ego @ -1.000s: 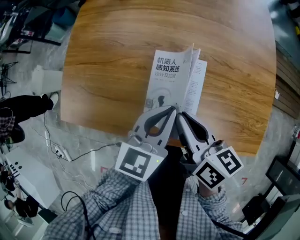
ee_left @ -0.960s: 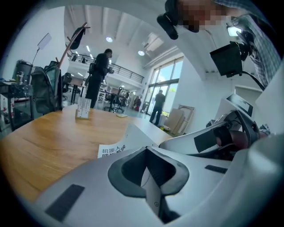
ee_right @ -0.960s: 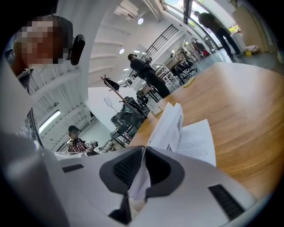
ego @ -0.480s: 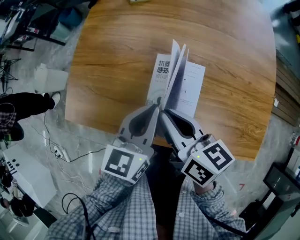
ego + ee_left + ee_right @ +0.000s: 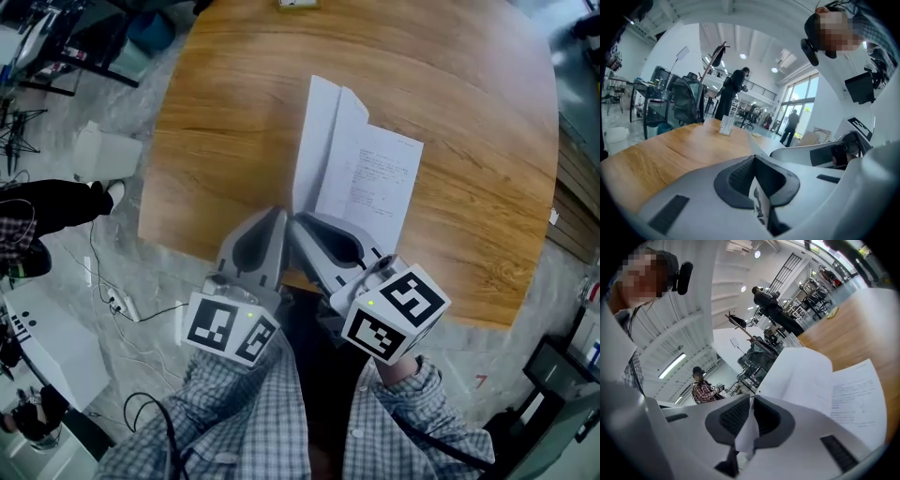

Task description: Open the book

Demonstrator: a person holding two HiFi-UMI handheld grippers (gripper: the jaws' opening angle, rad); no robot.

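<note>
The book (image 5: 380, 183) lies on the wooden table (image 5: 225, 94), its right-hand text page flat and facing up. Its cover (image 5: 314, 141) and a white page (image 5: 339, 155) stand raised along the spine. In the head view my left gripper (image 5: 284, 214) and right gripper (image 5: 298, 221) meet at the book's near edge. In the left gripper view the left gripper (image 5: 754, 187) is shut on the printed cover (image 5: 759, 208). My right gripper (image 5: 751, 420) is shut on the lower corner of the white page (image 5: 801, 376).
A small clear stand (image 5: 725, 125) sits at the table's far edge. The right-hand part of the table (image 5: 487, 141) shows bare wood. Beyond the table's left edge lie cables and a white box (image 5: 103, 150) on the floor. People stand in the background hall.
Both grippers have swung left and slightly up with cover and page. The book went from nearly closed, title showing, to open, with the text page exposed.
</note>
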